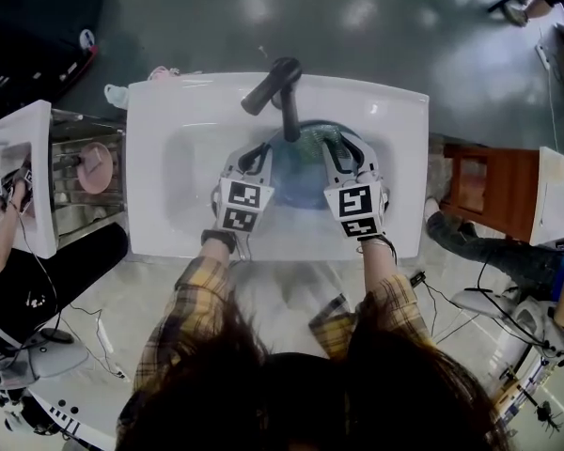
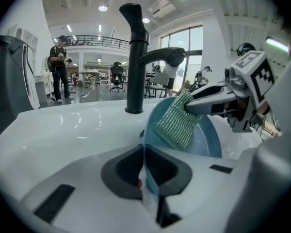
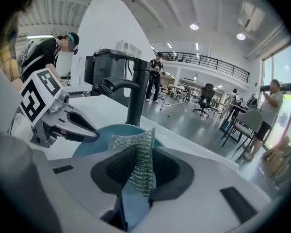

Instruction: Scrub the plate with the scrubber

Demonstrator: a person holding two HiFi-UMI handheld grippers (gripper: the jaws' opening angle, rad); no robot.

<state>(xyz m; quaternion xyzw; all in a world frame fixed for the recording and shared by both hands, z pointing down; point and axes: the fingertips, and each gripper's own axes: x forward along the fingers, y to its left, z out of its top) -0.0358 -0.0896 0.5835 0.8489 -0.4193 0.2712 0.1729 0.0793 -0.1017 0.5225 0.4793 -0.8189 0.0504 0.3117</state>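
A blue plate [image 1: 305,178] stands tilted on edge in the white sink [image 1: 183,172], under the black faucet [image 1: 280,90]. My left gripper [image 1: 261,155] is shut on the plate's near rim [image 2: 146,154], which runs between the jaws of the left gripper [image 2: 148,171]. The right gripper [image 1: 336,153] is shut on a green mesh scrubber [image 3: 139,154], and the scrubber [image 2: 177,123] lies over the plate's opposite rim. In the right gripper view the plate [image 3: 94,137] shows behind the scrubber, with the left gripper [image 3: 93,133] on its far side.
The faucet [image 2: 134,57] rises just behind the plate. The sink's rim [image 1: 404,158] surrounds the basin. Another sink stand [image 1: 23,172] with a seated person is at the left, a wooden chair [image 1: 493,191] at the right. Cables lie on the floor.
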